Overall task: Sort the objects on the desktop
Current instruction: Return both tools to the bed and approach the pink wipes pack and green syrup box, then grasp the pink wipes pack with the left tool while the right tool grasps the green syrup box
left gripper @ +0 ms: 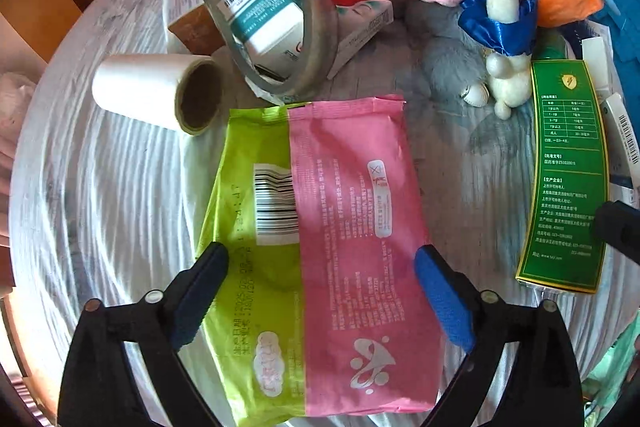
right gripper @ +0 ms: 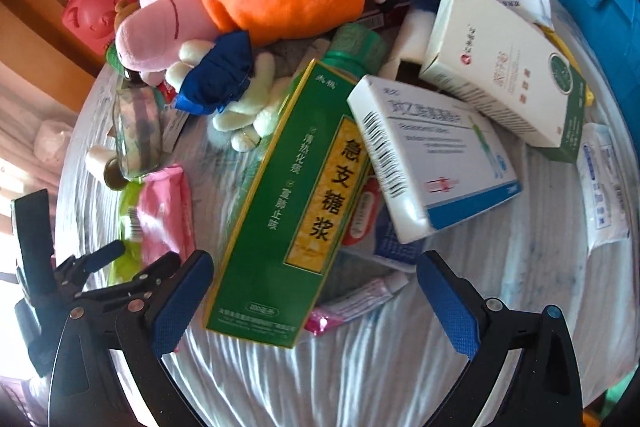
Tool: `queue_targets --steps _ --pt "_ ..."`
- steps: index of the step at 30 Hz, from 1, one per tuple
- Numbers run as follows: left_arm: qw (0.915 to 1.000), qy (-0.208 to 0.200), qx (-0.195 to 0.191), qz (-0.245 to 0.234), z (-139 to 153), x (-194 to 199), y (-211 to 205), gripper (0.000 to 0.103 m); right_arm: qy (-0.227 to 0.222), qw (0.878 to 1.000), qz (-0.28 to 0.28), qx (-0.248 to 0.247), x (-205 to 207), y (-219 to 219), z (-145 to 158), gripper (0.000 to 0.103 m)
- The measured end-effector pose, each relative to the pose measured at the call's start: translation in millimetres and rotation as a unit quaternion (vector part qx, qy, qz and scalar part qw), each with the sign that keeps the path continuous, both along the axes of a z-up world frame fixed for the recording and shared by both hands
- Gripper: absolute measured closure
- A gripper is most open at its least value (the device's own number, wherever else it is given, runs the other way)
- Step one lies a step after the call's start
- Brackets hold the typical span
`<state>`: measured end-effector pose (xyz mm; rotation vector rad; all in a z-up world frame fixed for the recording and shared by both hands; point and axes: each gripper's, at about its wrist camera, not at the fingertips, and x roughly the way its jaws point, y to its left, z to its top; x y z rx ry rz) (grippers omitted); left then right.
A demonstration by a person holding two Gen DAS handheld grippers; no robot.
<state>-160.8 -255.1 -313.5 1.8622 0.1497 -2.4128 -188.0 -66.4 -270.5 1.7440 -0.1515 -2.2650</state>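
On the left, the left gripper (left gripper: 320,263) hangs with jaws spread wide over a pink-and-green wipes pack (left gripper: 320,247) lying flat on the white cloth (left gripper: 100,207), its fingers either side of the pack's near half. The pack looks soft, light and slick, so a pinch across its narrow width seems wisest. Further right, the right gripper (right gripper: 316,269) is equally wide over a tall green syrup box (right gripper: 288,195), stiff card and probably heavier. Only the left wrist view shows the tape ring (left gripper: 276,23)'s contents; only the right shows the white medicine boxes (right gripper: 432,155).
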Motion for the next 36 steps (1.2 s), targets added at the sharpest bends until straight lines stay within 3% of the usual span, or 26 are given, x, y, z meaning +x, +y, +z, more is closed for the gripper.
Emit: queue_targets --steps 8,9,12,14,15,17,18,28,36 --pt "0.9999 -0.008 -0.009 -0.012 -4.9 -15.1 2.7 0.000 -0.014 1.000 0.001 0.027 -8.6 -24.7 -7.4 0.000" --pt "0.9998 -0.007 -0.009 -0.016 -3.2 -14.5 2.8 0.004 -0.014 1.000 0.003 0.028 -9.0 -26.8 -7.0 0.002" --pt "0.9995 0.004 -0.010 -0.029 6.4 -11.0 6.1 0.021 0.004 0.998 0.015 0.057 -6.7 -36.8 -2.8 0.027" --pt "0.9991 0.014 -0.010 -0.039 14.9 -8.9 9.4 0.034 0.006 0.998 0.024 0.056 -6.2 -42.8 0.1 0.030" --pt "0.9988 0.019 -0.002 -0.046 19.3 -7.9 10.3 0.050 0.011 0.998 0.027 0.060 -5.6 -45.5 1.7 0.031" --pt "0.9982 0.025 0.016 -0.052 27.9 -6.0 9.3 0.056 0.016 0.998 0.025 0.061 -3.2 -47.3 3.0 0.036" --pt "0.9978 0.029 0.021 -0.055 30.6 -5.1 8.2 0.067 0.020 0.998 0.023 0.059 -1.7 -47.1 5.6 0.037" --pt "0.9961 0.057 0.046 -0.049 57.5 4.4 -23.0 0.084 0.052 0.994 0.039 0.086 27.3 -47.3 34.6 0.041" --pt "0.9939 0.085 0.041 -0.057 56.6 44.8 4.6 0.089 0.007 0.998 0.023 0.057 29.5 -27.6 4.0 0.038"
